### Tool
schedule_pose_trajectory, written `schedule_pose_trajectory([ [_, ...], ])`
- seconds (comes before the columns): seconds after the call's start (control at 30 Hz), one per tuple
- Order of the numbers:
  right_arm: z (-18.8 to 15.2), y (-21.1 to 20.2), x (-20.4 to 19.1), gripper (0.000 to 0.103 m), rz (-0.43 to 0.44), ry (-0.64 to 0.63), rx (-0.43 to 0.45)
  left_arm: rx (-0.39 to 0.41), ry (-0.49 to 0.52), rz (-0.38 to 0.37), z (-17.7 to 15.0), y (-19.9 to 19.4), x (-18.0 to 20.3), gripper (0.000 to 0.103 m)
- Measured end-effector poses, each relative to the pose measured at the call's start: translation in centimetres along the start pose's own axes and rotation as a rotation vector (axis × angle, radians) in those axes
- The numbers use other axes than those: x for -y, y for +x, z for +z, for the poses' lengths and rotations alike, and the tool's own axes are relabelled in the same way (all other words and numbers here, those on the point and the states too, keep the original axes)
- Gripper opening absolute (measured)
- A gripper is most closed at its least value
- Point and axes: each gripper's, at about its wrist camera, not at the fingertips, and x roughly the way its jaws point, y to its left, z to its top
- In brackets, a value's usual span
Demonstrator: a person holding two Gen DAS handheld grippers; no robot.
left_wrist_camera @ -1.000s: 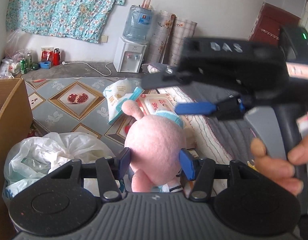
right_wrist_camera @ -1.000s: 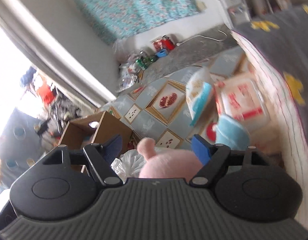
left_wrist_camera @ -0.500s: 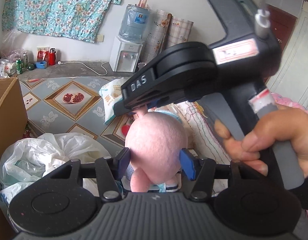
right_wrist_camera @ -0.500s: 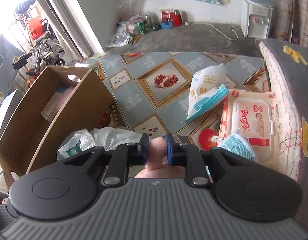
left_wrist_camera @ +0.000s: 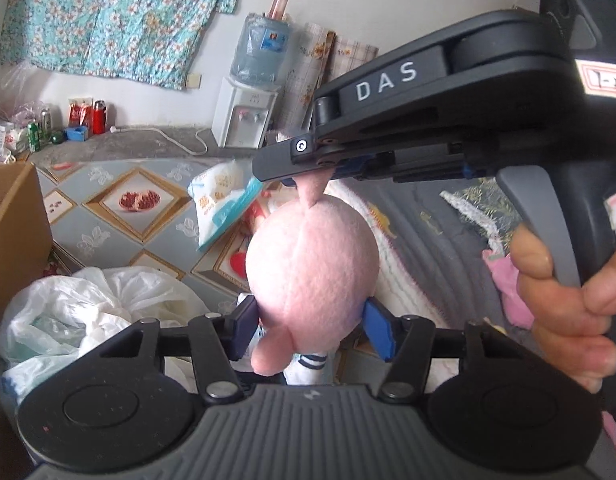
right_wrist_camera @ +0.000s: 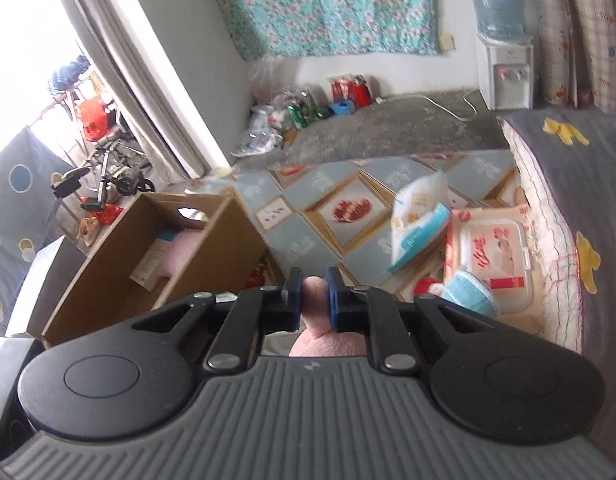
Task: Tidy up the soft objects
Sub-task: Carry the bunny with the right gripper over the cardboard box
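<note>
Nearest the left wrist camera, the left hand-held gripper (left_wrist_camera: 310, 330) stands half spread, its blue pads against the lower flanks of the pink plush toy (left_wrist_camera: 312, 264); the round body bulges between them, so contact looks light rather than a firm clamp. Above the plush toy, the right hand-held gripper (left_wrist_camera: 328, 170) comes in from the right, held by a hand (left_wrist_camera: 564, 300), and its jaws are closing on the toy's ear (right_wrist_camera: 314, 300), which is pinched between the blue pads in the right wrist view. The plush toy thus hangs in the air between both tools, above a white plastic bag (left_wrist_camera: 88, 308).

Beyond the plush toy lie a wipes packet (right_wrist_camera: 492, 252) and a blue-and-white pouch (right_wrist_camera: 420, 220) on the patterned floor mat (right_wrist_camera: 328, 216). Left of the plush toy stands an open cardboard box (right_wrist_camera: 156, 256).

Judgement: the ear is a thin, stretchy hold. The left tool should release only once the right pinch is firm, and the carry towards the box should be smooth to avoid slip.
</note>
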Motion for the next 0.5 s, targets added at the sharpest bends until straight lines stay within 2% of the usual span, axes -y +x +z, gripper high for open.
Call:
schedule_pose_trajectory([
  [0.1, 0.7, -1.7, -3.2, 0.011, 0.032, -0.051, 0.032, 0.053, -0.010, 0.010, 0.5, -3.0, -0.3, 0.058],
  [0.23, 1.9, -2.6, -8.3, 0.011, 0.108, -0.113, 0.064, 0.125, -0.027, 0.059, 1.3, -7.3, -1.9, 0.058],
  [0.37, 3.1, -1.0, -13.5, 0.011, 0.205, -0.160, 0.061, 0.164, -0.058, 0.144, 1.7, -10.8, -5.2, 0.058],
  [0.5, 4.1, 2.5, -18.4, 0.011, 0.318, -0.174, 0.032, 0.182, -0.100, 0.252, 1.7, -13.8, -9.3, 0.058],
])
